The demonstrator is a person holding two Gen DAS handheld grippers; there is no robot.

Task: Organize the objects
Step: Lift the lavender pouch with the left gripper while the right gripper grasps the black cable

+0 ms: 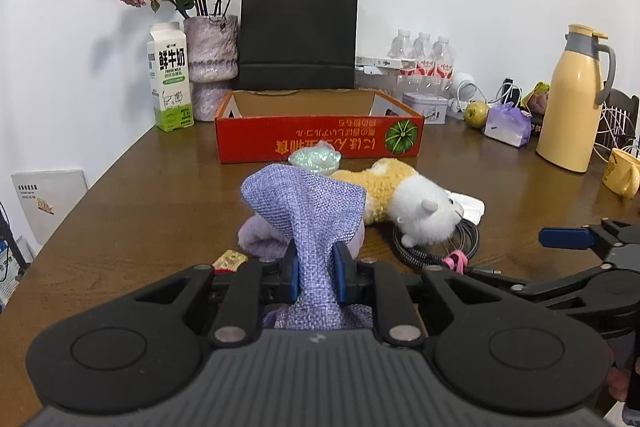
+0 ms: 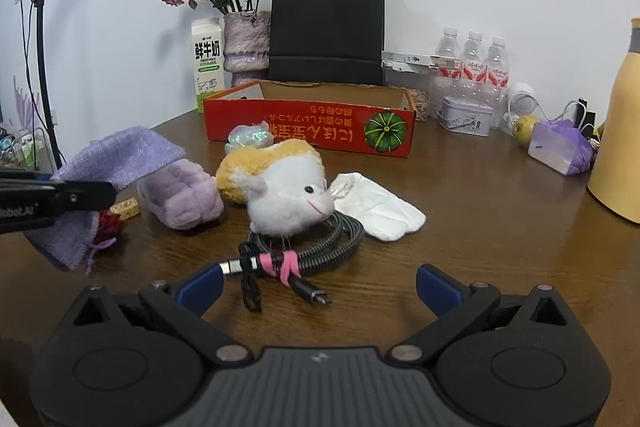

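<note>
My left gripper (image 1: pixel 315 273) is shut on a purple cloth pouch (image 1: pixel 308 211), which hangs lifted off the brown table (image 1: pixel 132 211); in the right wrist view the purple cloth pouch (image 2: pixel 120 155) droops at the left. My right gripper (image 2: pixel 318 285) stands open just above the table, with a coiled grey cable (image 2: pixel 320 247) tied by a pink band in front of it. A yellow and white plush toy (image 2: pixel 280 183) lies beside a lilac plush (image 2: pixel 180 195), a white cloth (image 2: pixel 380 207) and a shiny green ball (image 2: pixel 248 137). Behind them stands an open red cardboard box (image 2: pixel 312 129).
Along the wall stand a milk carton (image 1: pixel 170 75), a vase of dried roses (image 1: pixel 210 63), a black paper bag (image 1: pixel 298 31), water bottles (image 1: pixel 424 61) and a small tin (image 1: pixel 426 107). A yellow thermos (image 1: pixel 572 99) and yellow mug (image 1: pixel 622 173) stand at the right.
</note>
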